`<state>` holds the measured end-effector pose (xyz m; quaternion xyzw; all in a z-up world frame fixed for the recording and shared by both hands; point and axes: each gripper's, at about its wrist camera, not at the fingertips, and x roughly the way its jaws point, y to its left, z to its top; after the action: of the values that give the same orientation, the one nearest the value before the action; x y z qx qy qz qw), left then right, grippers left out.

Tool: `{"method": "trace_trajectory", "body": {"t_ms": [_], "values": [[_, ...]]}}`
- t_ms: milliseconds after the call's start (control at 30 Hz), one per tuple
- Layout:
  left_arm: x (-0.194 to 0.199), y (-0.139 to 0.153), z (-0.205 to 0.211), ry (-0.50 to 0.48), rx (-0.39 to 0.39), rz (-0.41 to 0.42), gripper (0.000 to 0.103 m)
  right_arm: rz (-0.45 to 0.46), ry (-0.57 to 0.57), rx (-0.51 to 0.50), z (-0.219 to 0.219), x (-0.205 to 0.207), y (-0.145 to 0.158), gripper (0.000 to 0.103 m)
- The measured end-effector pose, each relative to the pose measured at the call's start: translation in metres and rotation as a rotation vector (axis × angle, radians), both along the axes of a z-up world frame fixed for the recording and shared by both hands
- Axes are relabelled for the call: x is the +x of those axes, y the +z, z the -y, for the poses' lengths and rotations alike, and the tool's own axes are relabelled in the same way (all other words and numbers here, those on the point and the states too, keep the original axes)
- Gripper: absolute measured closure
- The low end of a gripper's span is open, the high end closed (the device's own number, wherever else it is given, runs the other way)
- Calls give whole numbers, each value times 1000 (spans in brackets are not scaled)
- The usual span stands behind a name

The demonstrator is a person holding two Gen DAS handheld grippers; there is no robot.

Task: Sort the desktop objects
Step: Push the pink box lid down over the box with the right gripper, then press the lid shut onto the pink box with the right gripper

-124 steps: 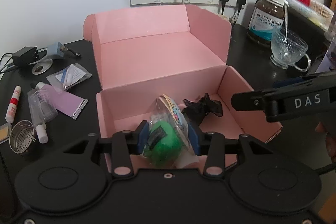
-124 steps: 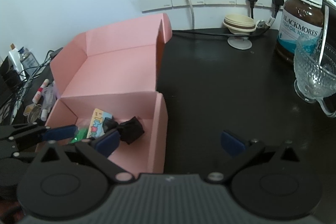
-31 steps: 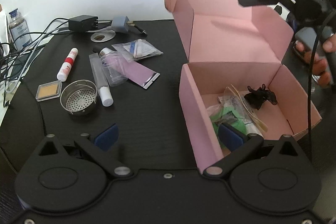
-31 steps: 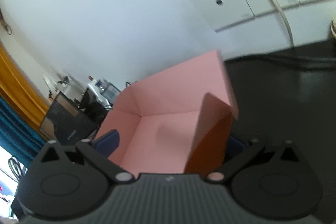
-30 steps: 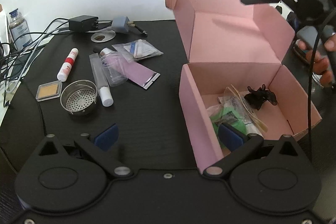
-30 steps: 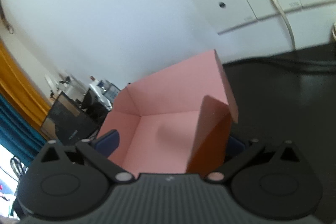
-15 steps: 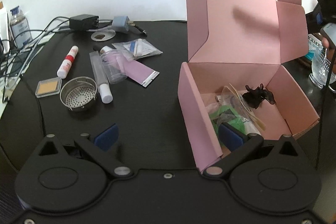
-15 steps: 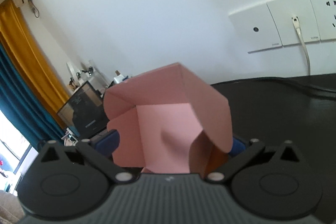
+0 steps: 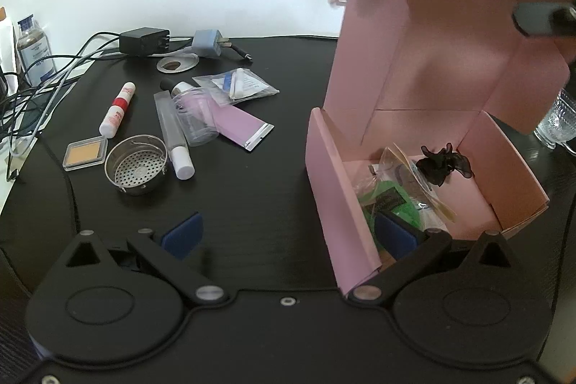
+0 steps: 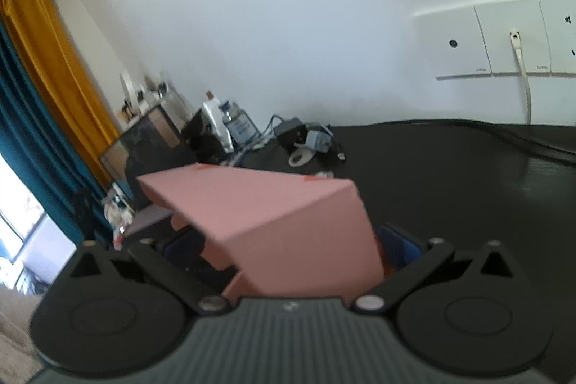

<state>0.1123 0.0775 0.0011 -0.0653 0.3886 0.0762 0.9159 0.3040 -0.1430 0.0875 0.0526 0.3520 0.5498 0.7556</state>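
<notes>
A pink cardboard box (image 9: pixel 334 197) stands on the black desk. Inside lie a bagged green item (image 9: pixel 392 204) and a black hair tie (image 9: pixel 442 164). Its lid (image 9: pixel 446 35) is raised and tips forward over the box. My left gripper (image 9: pixel 288 233) is open, straddling the box's near left wall, with its right finger inside the box. My right gripper (image 10: pixel 288 247) is open, and the lid (image 10: pixel 273 222) lies between its fingers. In the left wrist view a dark part of the right gripper (image 9: pixel 543 17) touches the lid's right side.
Left of the box lie a metal strainer (image 9: pixel 136 164), a compact (image 9: pixel 84 153), a red and white tube (image 9: pixel 117 114), a clear tube (image 9: pixel 172 135), a purple sachet (image 9: pixel 237 125), a plastic packet (image 9: pixel 237 85) and chargers (image 9: pixel 172 42). A glass cup (image 9: pixel 558 121) stands at the right.
The lid has swung up from lying back and now tips forward over the box, carried by my right gripper. My left gripper has stayed in place.
</notes>
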Motion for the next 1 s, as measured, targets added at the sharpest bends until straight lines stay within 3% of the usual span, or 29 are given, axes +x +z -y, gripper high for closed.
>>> {"method": "trace_trajectory", "body": {"t_ms": [133, 400, 600, 867, 1000], "values": [[-3, 4, 1, -12, 16, -5, 0, 41, 11, -28, 3, -13, -1, 1], [-30, 29, -12, -4, -56, 71, 0, 101, -5, -95, 7, -36, -2, 1], [-57, 58, -24, 4, -139, 226, 0, 192, -1, -160, 7, -58, 1, 1], [-30, 79, -1, -244, -131, 313, 0, 290, -12, -229, 7, -84, 3, 1], [-20, 80, 16, -349, -145, 304, 0, 307, -30, -262, 16, -94, 3, 1]]}}
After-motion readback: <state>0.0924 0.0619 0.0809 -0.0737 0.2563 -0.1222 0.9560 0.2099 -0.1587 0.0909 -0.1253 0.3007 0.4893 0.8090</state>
